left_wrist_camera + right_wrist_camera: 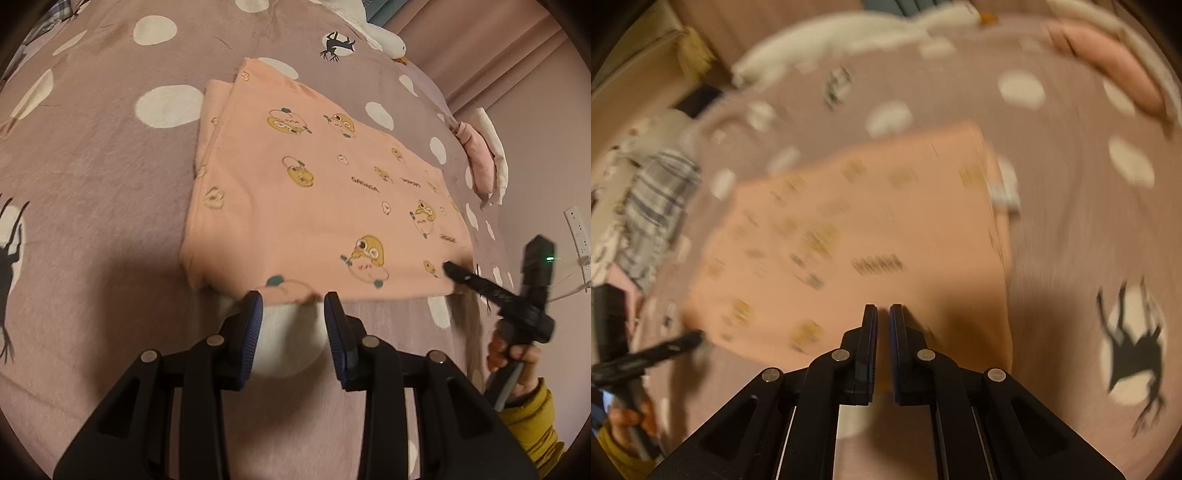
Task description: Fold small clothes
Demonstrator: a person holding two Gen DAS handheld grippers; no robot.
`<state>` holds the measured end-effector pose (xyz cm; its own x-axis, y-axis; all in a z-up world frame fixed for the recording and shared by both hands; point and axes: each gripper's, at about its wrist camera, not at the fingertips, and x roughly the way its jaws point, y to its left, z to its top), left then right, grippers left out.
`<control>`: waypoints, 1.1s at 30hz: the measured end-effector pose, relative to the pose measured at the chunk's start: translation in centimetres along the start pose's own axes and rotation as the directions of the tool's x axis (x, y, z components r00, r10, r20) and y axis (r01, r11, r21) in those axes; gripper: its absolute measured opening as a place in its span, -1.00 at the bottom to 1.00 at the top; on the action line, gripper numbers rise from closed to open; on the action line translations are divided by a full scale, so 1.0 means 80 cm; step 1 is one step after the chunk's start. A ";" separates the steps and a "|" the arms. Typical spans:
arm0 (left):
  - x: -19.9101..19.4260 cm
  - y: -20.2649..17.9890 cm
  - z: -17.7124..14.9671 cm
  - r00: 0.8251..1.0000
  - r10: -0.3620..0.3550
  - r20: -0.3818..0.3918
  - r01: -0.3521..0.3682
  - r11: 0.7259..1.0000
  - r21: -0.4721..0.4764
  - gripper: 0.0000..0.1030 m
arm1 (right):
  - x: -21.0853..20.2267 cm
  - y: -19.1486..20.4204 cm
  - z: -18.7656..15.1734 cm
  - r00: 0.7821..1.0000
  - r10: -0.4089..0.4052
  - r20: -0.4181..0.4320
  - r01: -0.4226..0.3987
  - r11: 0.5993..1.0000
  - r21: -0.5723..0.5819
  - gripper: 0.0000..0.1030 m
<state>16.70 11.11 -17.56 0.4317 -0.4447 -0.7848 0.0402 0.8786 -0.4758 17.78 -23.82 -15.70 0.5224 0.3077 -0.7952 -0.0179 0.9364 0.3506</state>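
A folded peach garment (314, 184) with yellow cartoon prints lies flat on the bedspread (92, 184). My left gripper (293, 299) is at the garment's near edge. Its jaws stand apart, with a bit of the hem showing between the tips and nothing pressed. My right gripper (448, 267) rests its tip on the garment's near right corner. In the blurred right wrist view, that gripper (883, 310) is shut over the near edge of the garment (868, 240), and I see no cloth pinched in it. The left gripper (696, 336) shows at the garment's left corner.
The mauve bedspread has white dots and black bird figures. A white goose plush (384, 37) lies at the far edge. Pink and white folded clothes (480, 162) sit at the right, and a striped cloth (653, 206) at the left. A hand in a yellow sleeve (532, 413) holds the right gripper.
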 end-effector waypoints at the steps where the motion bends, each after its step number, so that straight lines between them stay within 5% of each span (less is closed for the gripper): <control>1: -0.004 0.002 -0.002 1.000 -0.002 0.003 0.002 1.000 -0.005 -0.24 | -0.003 -0.006 -0.004 1.000 0.027 0.013 -0.027 0.999 0.018 -0.93; 6: -0.030 0.023 -0.012 0.998 -0.028 0.052 0.032 0.997 -0.069 0.09 | -0.040 -0.011 -0.012 0.998 0.046 0.047 -0.047 0.999 0.024 -0.86; 13: -0.029 0.062 0.002 0.992 -0.085 0.094 0.104 0.971 -0.217 0.22 | -0.076 -0.001 -0.025 0.983 0.137 0.118 -0.139 0.990 0.010 -0.30; 25: 0.018 0.051 0.064 0.970 -0.224 0.090 0.239 0.944 -0.226 0.22 | -0.030 0.050 -0.002 0.977 0.206 0.060 -0.202 0.977 -0.068 -0.30; 30: 0.038 0.042 0.096 0.965 -0.244 0.090 0.259 0.940 -0.223 0.21 | 0.006 0.090 0.031 0.980 0.193 0.041 -0.185 0.972 -0.145 -0.30; 33: 0.048 0.037 0.107 0.979 -0.189 0.076 0.201 0.959 -0.202 -0.24 | 0.037 0.122 0.063 0.987 0.156 0.048 -0.145 0.973 -0.182 -0.30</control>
<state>26.19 13.51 -18.61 0.4838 -0.5882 -0.6480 -0.0570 0.7177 -0.6940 23.42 -14.63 -12.16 0.5540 0.4413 -0.7060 -0.2478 0.8969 0.3662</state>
